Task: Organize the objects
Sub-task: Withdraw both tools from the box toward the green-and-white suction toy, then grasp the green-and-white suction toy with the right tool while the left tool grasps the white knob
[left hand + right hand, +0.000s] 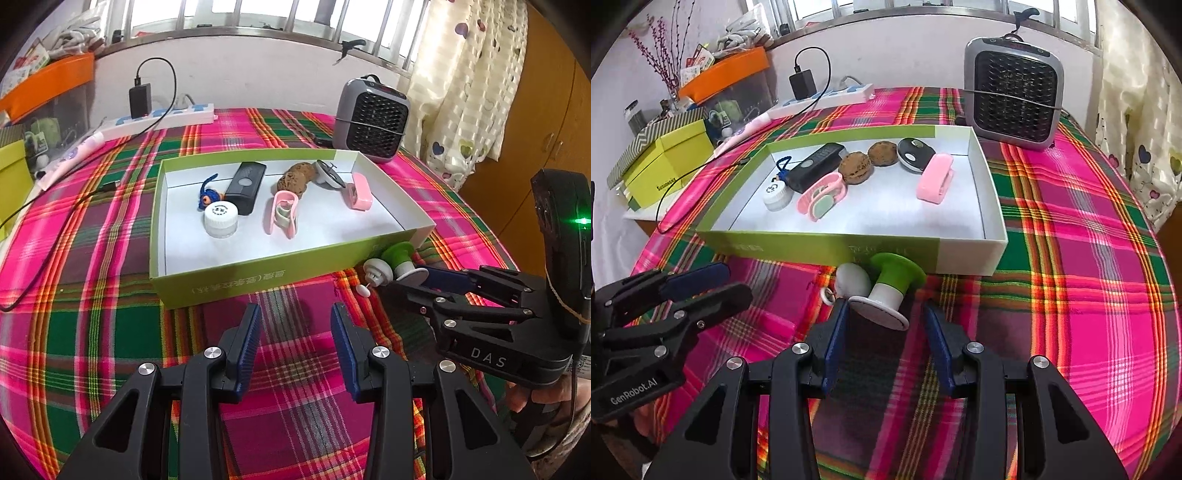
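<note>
A green-edged cardboard tray (990,206) is sitting on the plaid-covered desk (1089,258) and serving as the landmark. Inside it are lying a white-capped jar (778,195), a black remote (812,168), two pink clips (934,179), two brown cookies (855,168) and a black-and-white key fob (914,153). Just outside the tray's near wall a green-and-white suction knob (888,291) is lying on its side. The right gripper (884,314) is hovering at the knob with fingers spread, pinching nothing. The left gripper (295,314) is hovering before the tray's near wall, fingers spread and empty. A grey fan heater (1014,94) is standing behind the tray.
</note>
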`<state>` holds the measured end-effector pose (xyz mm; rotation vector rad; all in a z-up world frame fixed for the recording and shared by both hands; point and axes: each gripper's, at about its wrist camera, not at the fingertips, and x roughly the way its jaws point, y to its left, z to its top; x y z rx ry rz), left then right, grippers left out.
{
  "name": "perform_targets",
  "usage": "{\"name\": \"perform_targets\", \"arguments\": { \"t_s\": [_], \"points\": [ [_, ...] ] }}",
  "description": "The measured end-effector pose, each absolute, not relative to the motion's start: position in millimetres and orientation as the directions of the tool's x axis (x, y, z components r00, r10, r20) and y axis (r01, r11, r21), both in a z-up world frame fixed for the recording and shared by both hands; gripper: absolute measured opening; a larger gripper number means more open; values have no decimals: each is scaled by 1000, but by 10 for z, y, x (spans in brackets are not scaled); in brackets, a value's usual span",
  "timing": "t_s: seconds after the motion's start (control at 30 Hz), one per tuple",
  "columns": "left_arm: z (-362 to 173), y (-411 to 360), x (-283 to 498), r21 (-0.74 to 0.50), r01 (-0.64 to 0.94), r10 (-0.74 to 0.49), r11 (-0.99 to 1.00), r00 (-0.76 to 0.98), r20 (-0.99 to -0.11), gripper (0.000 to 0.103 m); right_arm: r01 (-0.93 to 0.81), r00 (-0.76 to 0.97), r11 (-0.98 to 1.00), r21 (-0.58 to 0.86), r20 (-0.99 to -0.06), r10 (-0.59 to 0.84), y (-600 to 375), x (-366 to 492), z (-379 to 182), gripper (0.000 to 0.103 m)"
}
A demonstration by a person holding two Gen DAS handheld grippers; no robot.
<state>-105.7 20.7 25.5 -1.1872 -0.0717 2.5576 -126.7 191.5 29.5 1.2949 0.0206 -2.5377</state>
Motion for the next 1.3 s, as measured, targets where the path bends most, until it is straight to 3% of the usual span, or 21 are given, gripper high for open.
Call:
{"name": "perform_targets", "arguments": {
  "t_s": [0.17, 0.77, 1.3],
  "points": [
    [242, 249, -1068, -186, -282, 323, -941, -591, -739, 37, 264, -557, -959, 106, -795, -241, 1949, -1241, 294, 35],
    [171, 652, -1206, -243, -387, 424, -889, -503, -753, 37, 252, -563, -964, 86, -797, -218, 2257, -1120, 295, 34],
    [146, 908, -1330, -188, -398, 386, -898, -507, -771, 38, 257, -567, -962, 88, -792, -225, 2423, -1084, 281, 35]
  ]
}}
